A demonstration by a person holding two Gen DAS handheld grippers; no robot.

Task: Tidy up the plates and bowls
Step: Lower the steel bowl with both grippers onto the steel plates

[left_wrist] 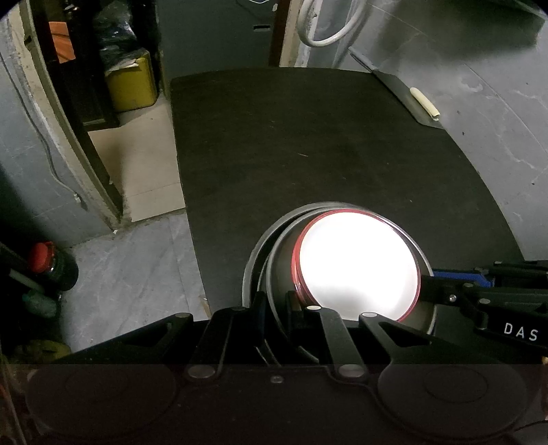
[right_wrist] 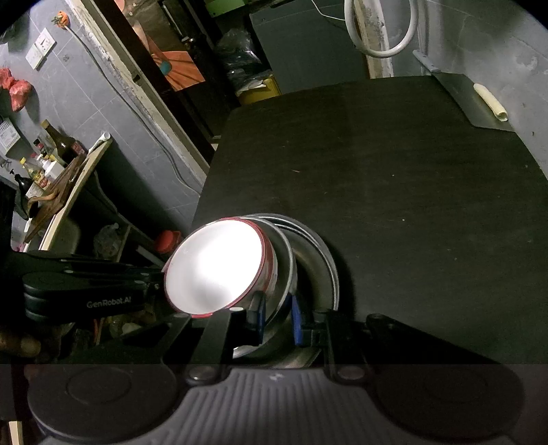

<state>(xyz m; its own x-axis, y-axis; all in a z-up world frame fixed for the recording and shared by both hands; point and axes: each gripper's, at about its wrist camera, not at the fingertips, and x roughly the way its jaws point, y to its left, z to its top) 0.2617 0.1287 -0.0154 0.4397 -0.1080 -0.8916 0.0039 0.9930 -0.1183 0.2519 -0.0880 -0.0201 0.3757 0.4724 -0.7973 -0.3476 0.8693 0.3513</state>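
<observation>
A white bowl with a red rim (left_wrist: 356,263) (right_wrist: 215,267) sits tilted inside a steel bowl (left_wrist: 281,260) (right_wrist: 282,270). The steel bowl rests over a steel plate (left_wrist: 253,253) (right_wrist: 318,260) near the front edge of the black table (left_wrist: 308,137). My left gripper (left_wrist: 275,308) is shut on the steel bowl's near rim; the right wrist view shows it coming in from the left (right_wrist: 154,274), its tips hidden behind the white bowl. My right gripper (right_wrist: 277,315), with blue pads, is shut on the steel bowl's rim at the other side. It enters the left wrist view from the right (left_wrist: 428,284).
A flat dark metal sheet with a pale roll (left_wrist: 424,102) lies at the table's far right corner. A white hose loop (left_wrist: 328,27) hangs on the wall behind. Left of the table are a yellow bin (left_wrist: 130,82), a red-capped bottle (left_wrist: 44,256) and a shelf of bottles (right_wrist: 51,161).
</observation>
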